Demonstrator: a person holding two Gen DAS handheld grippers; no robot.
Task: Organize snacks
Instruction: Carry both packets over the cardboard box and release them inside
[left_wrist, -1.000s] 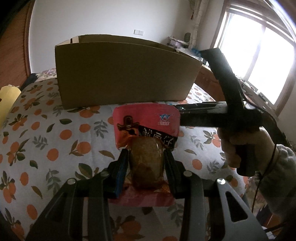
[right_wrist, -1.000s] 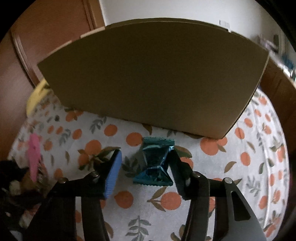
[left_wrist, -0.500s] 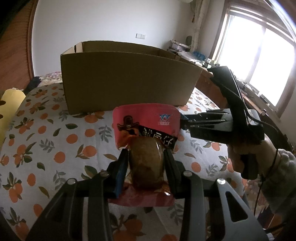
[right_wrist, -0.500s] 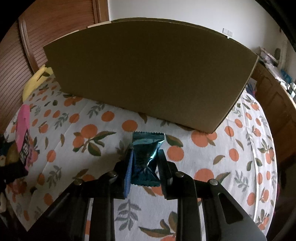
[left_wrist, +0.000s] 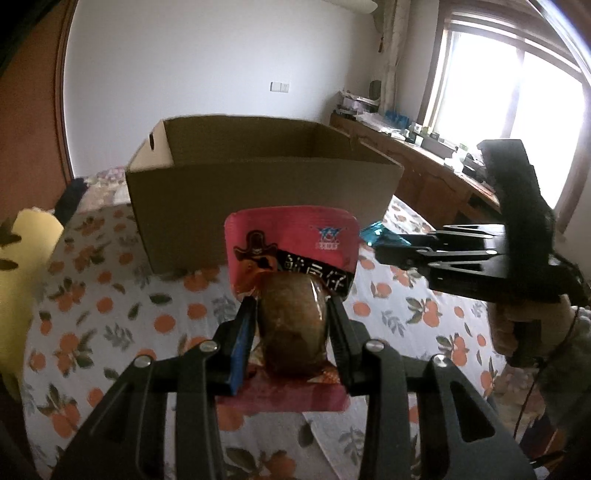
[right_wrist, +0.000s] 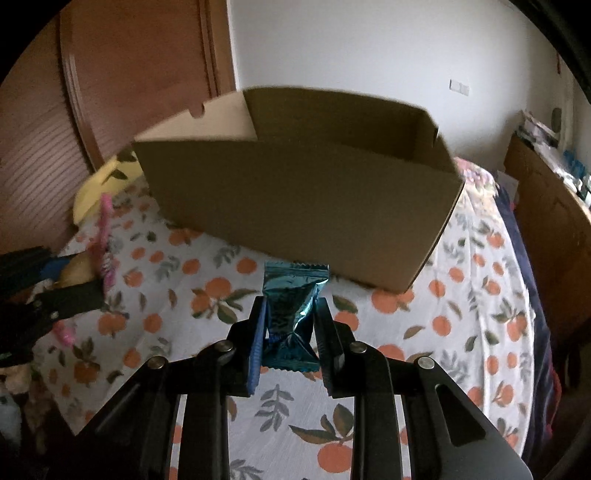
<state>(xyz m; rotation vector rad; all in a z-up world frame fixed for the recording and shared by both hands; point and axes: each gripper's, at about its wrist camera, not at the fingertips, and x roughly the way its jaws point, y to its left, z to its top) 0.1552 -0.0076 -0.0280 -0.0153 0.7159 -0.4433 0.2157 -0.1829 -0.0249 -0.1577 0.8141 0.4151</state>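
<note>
The left gripper (left_wrist: 291, 328) has its jaws clamped on a pink snack packet (left_wrist: 291, 251), which stands upright between them. The right gripper (right_wrist: 290, 328) pinches a teal wrapped snack (right_wrist: 291, 310), its long axis running forward along the fingers. Both snacks are held above the orange-print bedspread (right_wrist: 461, 314), short of the cardboard box (left_wrist: 258, 206), which lies straight ahead. Neither gripper looks clearly nearer to it. The box is open-topped; its floor is hidden, and the inner walls that show are bare.
</note>
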